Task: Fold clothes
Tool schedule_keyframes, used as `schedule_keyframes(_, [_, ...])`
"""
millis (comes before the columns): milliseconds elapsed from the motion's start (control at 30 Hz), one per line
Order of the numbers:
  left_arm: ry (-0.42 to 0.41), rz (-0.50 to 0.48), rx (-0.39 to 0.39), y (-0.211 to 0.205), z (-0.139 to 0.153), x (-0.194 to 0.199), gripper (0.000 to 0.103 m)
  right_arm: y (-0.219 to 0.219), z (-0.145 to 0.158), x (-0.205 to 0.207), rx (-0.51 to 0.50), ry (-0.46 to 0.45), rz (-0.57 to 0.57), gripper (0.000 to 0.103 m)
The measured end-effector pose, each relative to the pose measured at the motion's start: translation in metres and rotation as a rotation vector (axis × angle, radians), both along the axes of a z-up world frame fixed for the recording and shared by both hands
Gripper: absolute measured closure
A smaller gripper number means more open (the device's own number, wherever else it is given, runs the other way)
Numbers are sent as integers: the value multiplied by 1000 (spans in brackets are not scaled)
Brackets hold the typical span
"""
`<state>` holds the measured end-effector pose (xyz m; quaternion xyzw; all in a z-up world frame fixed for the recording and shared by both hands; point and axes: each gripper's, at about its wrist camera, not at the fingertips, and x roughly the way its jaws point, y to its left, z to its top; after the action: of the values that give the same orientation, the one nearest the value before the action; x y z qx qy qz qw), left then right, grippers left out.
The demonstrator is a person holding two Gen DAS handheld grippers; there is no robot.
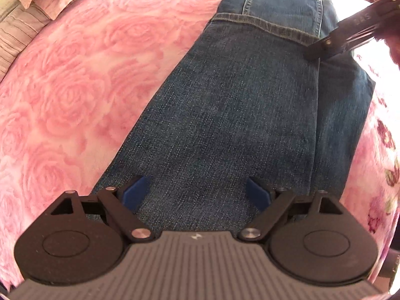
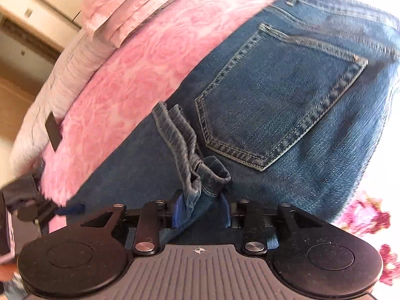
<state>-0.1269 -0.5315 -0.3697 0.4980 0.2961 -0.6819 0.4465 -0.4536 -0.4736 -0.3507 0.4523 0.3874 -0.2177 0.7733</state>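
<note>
So I've got a pair of jeans (image 1: 237,115) laid out on the pink rose bedspread (image 1: 75,95), and I'm using the back pocket (image 2: 282,100) as my reference for everything here. Closest in, my right gripper (image 2: 200,210) is just below that pocket's pointed tip with the leg hem (image 2: 200,175) bunched between the blue pads (image 2: 176,211); the jaws are partway apart and I doubt they're actually pinching it now, so it's pretty much let go. My left gripper (image 1: 197,192) is well down the leg from the pocket, spread wide over flat denim with nothing in it. My guess is the hem is being dropped by the pocket to finish a fold. Doing this well means letting the cuff fall flat rather than curled, then backing off straight so the pads don't drag it. Farther past the pocket is the waistband (image 2: 350,7), then the pillows (image 2: 125,7).
</note>
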Motion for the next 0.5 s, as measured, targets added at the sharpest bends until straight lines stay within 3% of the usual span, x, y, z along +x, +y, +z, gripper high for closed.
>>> schedule_keyframes(100, [39, 50, -18, 6, 12, 7, 19, -4, -9, -8, 67, -40, -74, 65])
schedule_keyframes(233, [41, 100, -44, 24, 26, 18, 19, -2, -6, -13, 66, -69, -132, 66])
schedule_keyframes(300, [32, 127, -57, 35, 32, 26, 20, 3, 4, -10, 24, -68, -137, 76])
schedule_keyframes(333, [27, 141, -63, 41, 36, 30, 20, 10, 16, -4, -26, -67, -106, 83])
schedule_keyframes(400, [17, 170, -76, 53, 42, 39, 20, 24, 40, 10, -130, -70, -34, 85])
schedule_keyframes(500, [6, 219, -95, 77, 55, 56, 20, 66, 85, 46, -299, -126, 177, 87])
